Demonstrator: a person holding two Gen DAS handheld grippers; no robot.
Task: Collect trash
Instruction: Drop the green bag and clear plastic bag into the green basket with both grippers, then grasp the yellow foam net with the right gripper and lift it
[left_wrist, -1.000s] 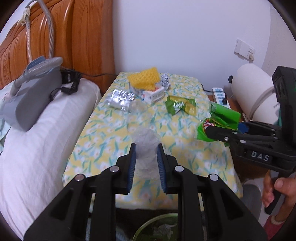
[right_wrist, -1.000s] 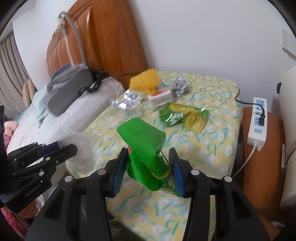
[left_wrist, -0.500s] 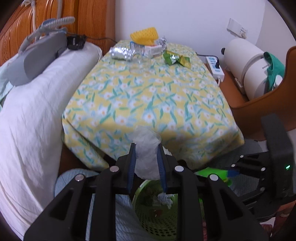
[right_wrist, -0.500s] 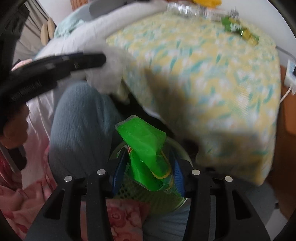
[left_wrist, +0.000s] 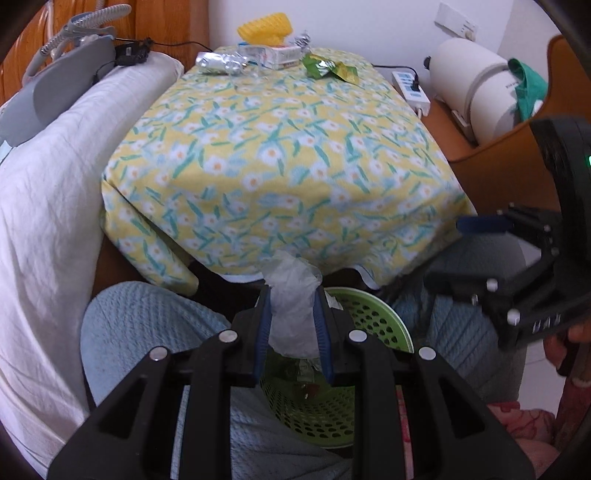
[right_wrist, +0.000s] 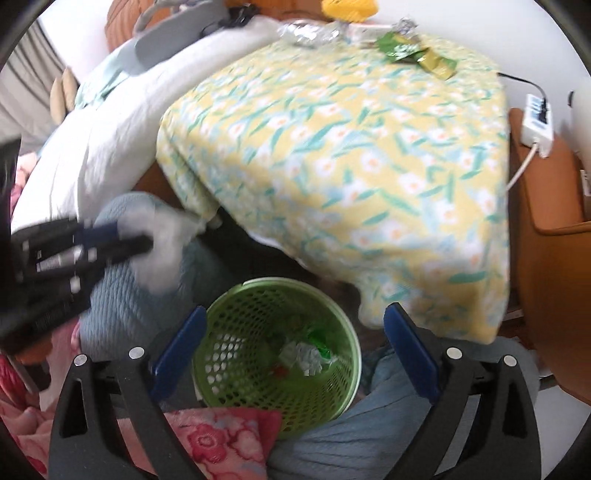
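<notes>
While the crumpled clear plastic wrapper (left_wrist: 293, 306) sits pinched between the jaws of the left gripper (left_wrist: 293, 325), it hangs just above the near rim of the green waste basket (left_wrist: 373, 314), which stands on the floor between the person's knees. By my reading, the step in hand is the drop: the wrapper has been carried to the bin but not yet let go. The next move calls for shifting the left gripper a little further over the basket's mouth and spreading its jaws, since the wrapper is light and could cling to a pad or drift onto the blue trousers (left_wrist: 147, 325).

The right gripper (right_wrist: 291, 343) hovers directly over the basket with its jaws wide and nothing between them; a green packet (right_wrist: 319, 341) and white scraps (right_wrist: 306, 356) lie at the bottom.

Only the right wrist view looks straight down into the basket (right_wrist: 221, 317) and shows its contents and its full rim; there the left gripper appears blurred at the left edge. Only the left wrist view shows sharply the trash remaining at the far end of the table (left_wrist: 280, 155): a yellow foam net (left_wrist: 265, 26), a foil wrapper (left_wrist: 218, 62), a small white box (left_wrist: 275, 55) and green sachets (left_wrist: 328, 68). Several more trips seem needed.
</notes>
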